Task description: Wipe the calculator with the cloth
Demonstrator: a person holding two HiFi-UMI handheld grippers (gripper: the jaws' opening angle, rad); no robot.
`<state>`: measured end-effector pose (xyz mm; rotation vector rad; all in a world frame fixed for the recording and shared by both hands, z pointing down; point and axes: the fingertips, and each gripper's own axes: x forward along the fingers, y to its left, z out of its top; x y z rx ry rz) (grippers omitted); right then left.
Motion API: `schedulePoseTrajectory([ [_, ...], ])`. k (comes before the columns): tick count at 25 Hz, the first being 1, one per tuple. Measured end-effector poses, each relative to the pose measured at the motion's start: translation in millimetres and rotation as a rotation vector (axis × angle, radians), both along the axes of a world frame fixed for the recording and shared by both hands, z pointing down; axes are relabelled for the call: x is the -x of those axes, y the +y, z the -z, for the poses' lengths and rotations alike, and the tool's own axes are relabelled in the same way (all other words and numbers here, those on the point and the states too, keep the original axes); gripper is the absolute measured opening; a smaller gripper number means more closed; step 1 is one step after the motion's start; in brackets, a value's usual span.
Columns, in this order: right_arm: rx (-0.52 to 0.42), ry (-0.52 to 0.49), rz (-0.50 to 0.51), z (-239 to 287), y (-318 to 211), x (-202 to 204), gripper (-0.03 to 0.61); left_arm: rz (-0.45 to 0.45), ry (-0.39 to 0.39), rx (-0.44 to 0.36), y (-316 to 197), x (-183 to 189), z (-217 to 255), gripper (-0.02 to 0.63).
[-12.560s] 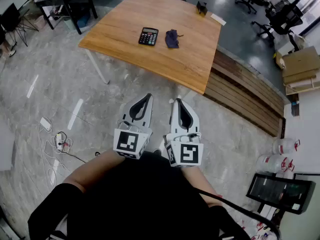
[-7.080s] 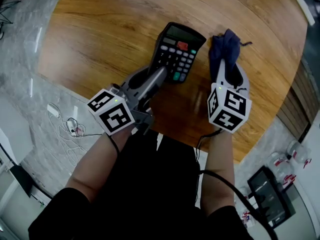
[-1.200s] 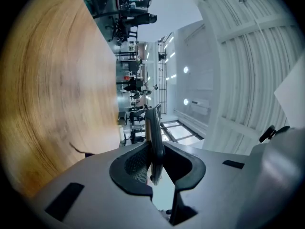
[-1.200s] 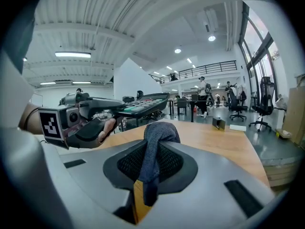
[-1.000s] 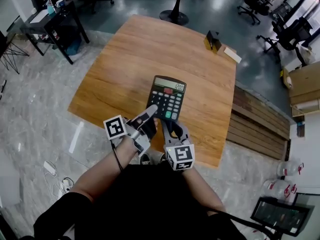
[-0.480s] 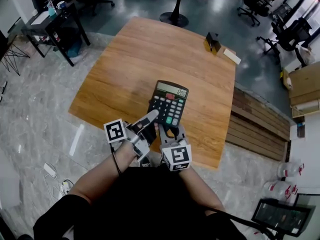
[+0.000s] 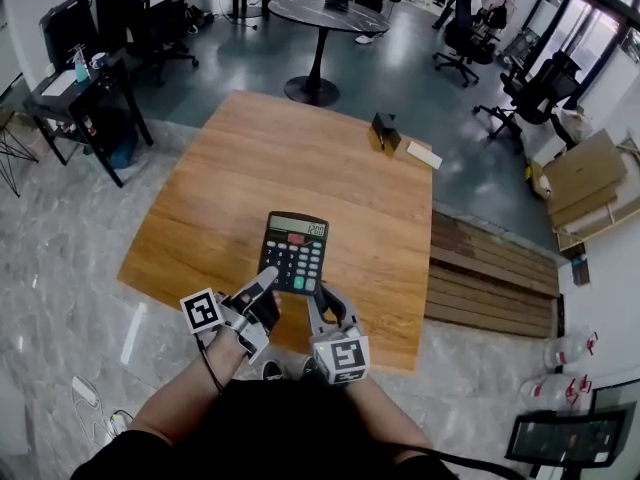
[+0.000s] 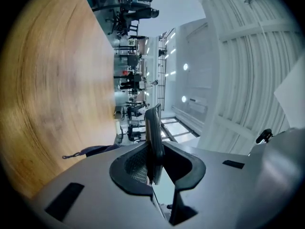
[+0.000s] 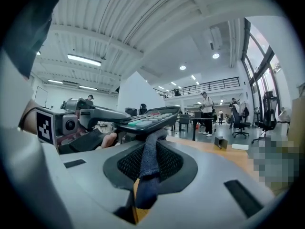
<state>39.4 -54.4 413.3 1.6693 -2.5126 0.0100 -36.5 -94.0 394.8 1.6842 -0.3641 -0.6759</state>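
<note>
Open-plan office, wooden worktop point(image 7: 250, 168): a calculator point(image 7: 295, 251) held up between two hand-held claws.

Left claw point(image 7: 265, 278) is clamped on the calculator's lower left edge, keys facing up, over the worktop's near side. Right claw point(image 7: 328, 303), just beside it, is closed on a dark blue cloth point(image 9: 150, 161) that reaches up to the calculator's near edge. Office chairs point(image 7: 465, 38) and a round table point(image 7: 318, 13) stand beyond.

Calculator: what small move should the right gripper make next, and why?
Probably lift the right gripper slightly and draw the cloth across the keys. The left gripper holds the calculator raised, keys up, and the cloth seems to meet only its near edge.
</note>
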Motion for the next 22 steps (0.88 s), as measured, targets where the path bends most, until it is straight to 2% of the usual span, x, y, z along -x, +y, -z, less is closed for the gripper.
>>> schedulePoseTrajectory([
  [3, 0.002, -0.042, -0.076, 1.7, -4.4, -24.4, 0.054, 0.011, -0.003, 0.009, -0.7, 4.1, -1.9, 0.066],
  [6, -0.004, -0.042, -0.099, 3.4, -10.5, -38.0, 0.054, 0.012, 0.002, 0.011, -2.0, 5.4, -3.5, 0.067],
  [11, 0.022, -0.009, -0.053, -5.8, -12.5, -20.6, 0.054, -0.004, 0.005, 0.018, 4.3, 1.3, -5.8, 0.066],
  [15, 0.007, -0.007, -0.014, -4.1, -20.3, -4.0, 0.054, -0.031, 0.019, 0.012, 6.3, -10.5, 0.2, 0.066],
  [22, -0.023, 0.006, 0.112, -1.8, -10.9, 41.3, 0.052, -0.059, 0.051, 0.04, 16.7, -17.8, 2.0, 0.066],
])
